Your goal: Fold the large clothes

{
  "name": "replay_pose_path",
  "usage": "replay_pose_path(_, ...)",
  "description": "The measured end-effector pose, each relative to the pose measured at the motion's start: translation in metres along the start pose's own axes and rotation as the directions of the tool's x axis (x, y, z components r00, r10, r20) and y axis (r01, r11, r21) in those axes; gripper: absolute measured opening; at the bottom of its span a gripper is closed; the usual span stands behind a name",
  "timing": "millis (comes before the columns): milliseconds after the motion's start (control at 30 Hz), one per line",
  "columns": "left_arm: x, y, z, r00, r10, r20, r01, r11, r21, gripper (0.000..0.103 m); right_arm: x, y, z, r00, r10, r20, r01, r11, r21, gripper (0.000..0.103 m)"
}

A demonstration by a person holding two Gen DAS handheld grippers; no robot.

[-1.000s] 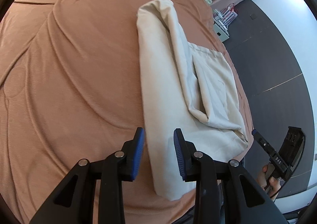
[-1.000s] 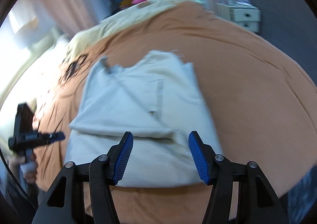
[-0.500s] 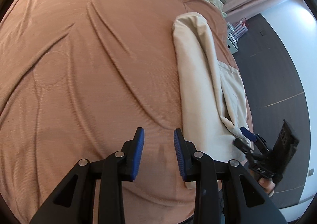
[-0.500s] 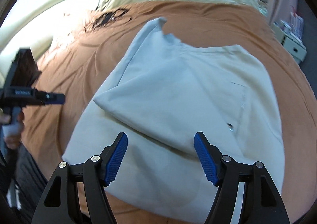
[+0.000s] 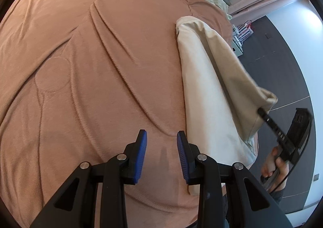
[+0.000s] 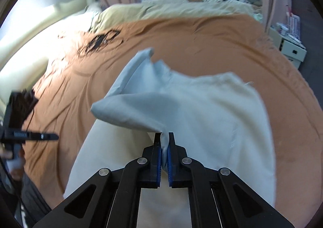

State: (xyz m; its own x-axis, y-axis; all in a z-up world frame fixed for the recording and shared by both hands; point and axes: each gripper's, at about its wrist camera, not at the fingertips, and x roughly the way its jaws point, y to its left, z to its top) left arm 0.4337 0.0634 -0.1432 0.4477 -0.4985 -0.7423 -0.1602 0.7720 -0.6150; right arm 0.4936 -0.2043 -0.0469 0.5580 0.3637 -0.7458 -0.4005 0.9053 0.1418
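Our right gripper (image 6: 165, 143) has just closed, fingers pinching the cream garment's (image 6: 212, 119) fold; our left gripper (image 5: 162, 143), part open, holds nothing. One-sided lifting could skew the fold.

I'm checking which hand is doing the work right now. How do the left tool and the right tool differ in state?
The left tool is open with nothing between its pads, while the right tool has just closed and is shut on a fold of the cream garment. The left tool hangs over the bare brown bedspread beside the garment; the right tool lifts the garment's edge off it. Both have black arms, blue pads, and point down at the bed.
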Motion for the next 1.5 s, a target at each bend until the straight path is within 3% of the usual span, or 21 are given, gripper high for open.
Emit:
replay_pose_path(167,0.004,-0.006,0.002,1.000,0.002,-0.008,-0.002,1.000,0.015,0.032,-0.011,-0.037,0.018,0.997,-0.067,0.033,0.064,0.994,0.091,0.005)
replay_pose_path(267,0.006,-0.010,0.004,1.000,0.004,-0.012,-0.004,1.000,0.020,0.032,-0.004,-0.063,0.027,0.987,-0.157,0.016,0.152,0.975,0.165,0.007)
replay_pose_path(367,0.008,-0.015,0.006,1.000,0.009,-0.013,-0.009,0.999,0.031,0.032,0.001,-0.085,0.030,0.972,-0.236,-0.018,0.234,0.945,0.228,0.022)
replay_pose_path(433,0.010,-0.019,0.009,1.000,0.014,-0.016,-0.014,0.999,0.038,0.032,-0.003,-0.091,0.029,0.975,-0.221,-0.007,0.216,0.946,0.242,0.039)
replay_pose_path(500,0.014,-0.023,0.015,1.000,0.021,-0.021,-0.020,0.999,0.046,0.032,-0.006,-0.095,0.028,0.976,-0.217,0.000,0.210,0.946,0.246,0.068)
replay_pose_path(533,0.015,-0.025,0.017,1.000,0.022,-0.022,-0.021,0.999,0.048,0.032,-0.006,-0.096,0.027,0.977,-0.212,-0.001,0.206,0.948,0.244,0.070)
replay_pose_path(833,0.050,-0.052,0.051,0.999,0.023,-0.035,-0.021,0.997,0.073,0.032,0.030,-0.121,0.015,0.980,-0.156,-0.125,0.183,0.951,0.250,0.072)
replay_pose_path(1067,0.088,-0.069,0.076,0.996,0.054,-0.065,-0.046,0.993,0.108,0.032,0.076,-0.142,0.034,0.968,-0.151,-0.200,0.204,0.940,0.273,0.072)
replay_pose_path(1167,0.096,-0.072,0.089,0.996,0.080,-0.044,-0.074,0.990,0.121,0.039,0.093,-0.149,0.041,0.962,-0.150,-0.227,0.212,0.937,0.278,0.067)
replay_pose_path(1500,0.117,-0.068,0.111,0.994,0.107,-0.038,-0.101,0.987,0.126,0.043,0.128,-0.178,0.061,0.960,-0.139,-0.242,0.214,0.925,0.316,0.060)
